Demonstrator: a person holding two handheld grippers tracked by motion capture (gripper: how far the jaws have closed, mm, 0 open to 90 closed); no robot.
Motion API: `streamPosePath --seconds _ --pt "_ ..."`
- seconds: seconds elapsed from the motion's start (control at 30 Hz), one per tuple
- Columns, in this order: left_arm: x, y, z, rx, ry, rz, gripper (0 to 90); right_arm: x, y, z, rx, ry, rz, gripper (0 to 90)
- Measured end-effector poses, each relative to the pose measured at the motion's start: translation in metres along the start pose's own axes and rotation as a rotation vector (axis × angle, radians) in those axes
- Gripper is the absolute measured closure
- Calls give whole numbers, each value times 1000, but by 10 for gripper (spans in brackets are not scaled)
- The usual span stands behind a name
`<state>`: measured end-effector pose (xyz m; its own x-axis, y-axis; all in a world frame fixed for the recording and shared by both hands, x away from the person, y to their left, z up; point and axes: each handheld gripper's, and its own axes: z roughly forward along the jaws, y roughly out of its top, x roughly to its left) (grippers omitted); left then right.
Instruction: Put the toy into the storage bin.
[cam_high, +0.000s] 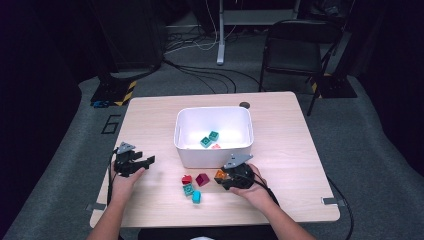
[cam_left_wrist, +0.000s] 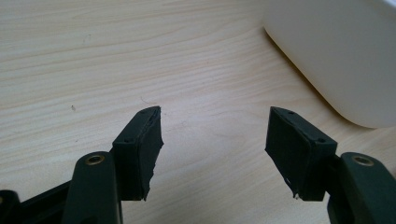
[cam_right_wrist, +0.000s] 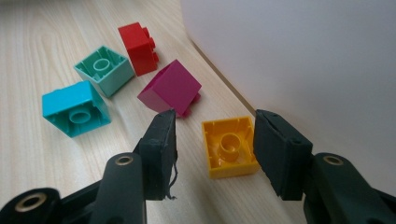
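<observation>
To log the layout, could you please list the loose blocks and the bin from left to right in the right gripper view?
Blue block → green block → red block → magenta block → yellow block → white bin.

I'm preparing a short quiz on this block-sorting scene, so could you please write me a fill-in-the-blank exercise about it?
1. The right tongs straddle a block whose colour is ____.
2. The white bin already holds two blocks of the colour ____ and a pinkish one.
3. Nothing lies between the jaws of the ____ tongs, which stand open over bare table.
4. The magenta block lies between the yellow block and the ____ block.

Missing words: yellow; teal; left; red
</observation>
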<state>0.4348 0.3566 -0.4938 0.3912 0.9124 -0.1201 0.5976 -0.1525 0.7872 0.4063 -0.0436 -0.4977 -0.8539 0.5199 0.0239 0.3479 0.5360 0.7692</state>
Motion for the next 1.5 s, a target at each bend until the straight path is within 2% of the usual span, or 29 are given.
streamPosePath --seconds 0.23,0.83,1.33,1.5 --pt "0 0 1 -3 2 0 357 0 -1 4 7 -18 -20 492" --pt "0 0 1 5 0 2 357 -5 -7 14 41 -37 -15 492" --pt "0 0 2 4 0 1 357 -5 -7 16 58 -39 -8 575" --pt "0 0 2 4 0 0 357 -4 -6 15 47 -32 -34 579"
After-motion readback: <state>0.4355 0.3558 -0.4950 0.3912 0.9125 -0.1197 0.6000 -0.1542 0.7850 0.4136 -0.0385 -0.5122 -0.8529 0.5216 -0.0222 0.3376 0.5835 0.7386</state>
